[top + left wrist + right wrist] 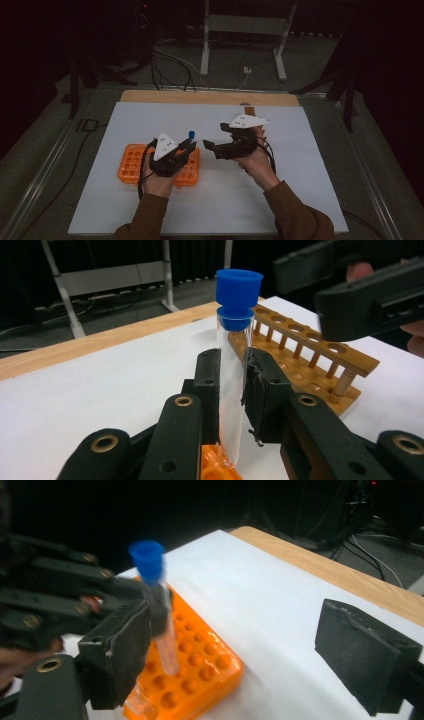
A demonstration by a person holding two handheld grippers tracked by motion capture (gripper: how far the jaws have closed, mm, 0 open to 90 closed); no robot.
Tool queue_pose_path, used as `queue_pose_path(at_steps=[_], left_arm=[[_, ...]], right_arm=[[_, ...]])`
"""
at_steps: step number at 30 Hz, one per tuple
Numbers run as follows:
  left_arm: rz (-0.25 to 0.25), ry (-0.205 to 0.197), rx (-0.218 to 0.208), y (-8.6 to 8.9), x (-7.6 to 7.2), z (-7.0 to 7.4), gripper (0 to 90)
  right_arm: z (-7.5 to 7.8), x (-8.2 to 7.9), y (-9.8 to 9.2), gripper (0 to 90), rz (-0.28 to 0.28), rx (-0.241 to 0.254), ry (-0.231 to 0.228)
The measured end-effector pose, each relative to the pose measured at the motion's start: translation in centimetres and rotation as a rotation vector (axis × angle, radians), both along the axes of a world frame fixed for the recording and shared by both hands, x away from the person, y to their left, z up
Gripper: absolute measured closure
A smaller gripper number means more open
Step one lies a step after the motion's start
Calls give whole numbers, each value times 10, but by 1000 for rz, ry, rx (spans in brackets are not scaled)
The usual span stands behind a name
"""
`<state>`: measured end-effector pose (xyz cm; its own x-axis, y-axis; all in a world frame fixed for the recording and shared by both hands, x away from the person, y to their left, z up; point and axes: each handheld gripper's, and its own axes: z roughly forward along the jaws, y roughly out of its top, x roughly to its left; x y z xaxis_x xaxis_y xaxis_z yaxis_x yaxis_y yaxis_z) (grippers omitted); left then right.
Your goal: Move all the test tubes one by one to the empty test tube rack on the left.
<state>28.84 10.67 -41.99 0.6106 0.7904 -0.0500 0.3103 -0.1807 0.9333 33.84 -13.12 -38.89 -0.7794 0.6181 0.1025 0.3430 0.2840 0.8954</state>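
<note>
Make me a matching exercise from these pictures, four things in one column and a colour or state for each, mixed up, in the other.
Things:
1. tube cap
2. plastic rack
3. left gripper
4. right gripper

Colours or states:
A. open, nothing between its fingers
B. blue
C. shut on the clear tube
D. orange

Pairs: 1-B, 2-D, 3-C, 4-A

From overhead, one camera looks down the worktop (280,210); two close gripper-mounted cameras face each other, sharing the blue-capped tube (235,340) and orange rack (200,675).
</note>
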Motion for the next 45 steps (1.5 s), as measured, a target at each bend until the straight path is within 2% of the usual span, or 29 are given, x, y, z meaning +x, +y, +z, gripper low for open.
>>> queue_pose_path(at_steps=[4, 7, 12, 19, 28, 34, 36, 39, 45], left_arm=[[16, -4, -9, 10, -2, 1, 774], [33, -10, -22, 19, -4, 2, 774], [54, -28, -31, 35, -7, 4, 774], [84, -31, -29, 60, -14, 1, 774], [117, -15, -41, 86, -23, -10, 773], [126, 1, -50, 96, -28, -18, 773], [125, 8, -27, 97, -29, -23, 773], [129, 23, -47, 101, -30, -29, 773], [101, 48, -33, 101, -34, -38, 773]], right_arm=[[-6, 1, -13, 28, -36, 5, 6], [-10, 2, -23, 3, -61, 10, 9], [-14, -2, -41, 2, -106, -5, -16], [-22, -11, -63, 3, -160, -36, -51], [-34, -17, -90, 2, -224, -30, -44], [-40, -24, -104, 3, -244, -35, -43], [-41, -27, -108, 3, -251, -30, -48], [-43, -28, -111, 3, -256, -33, -45], [-46, -32, -115, 3, -259, -23, -40]])
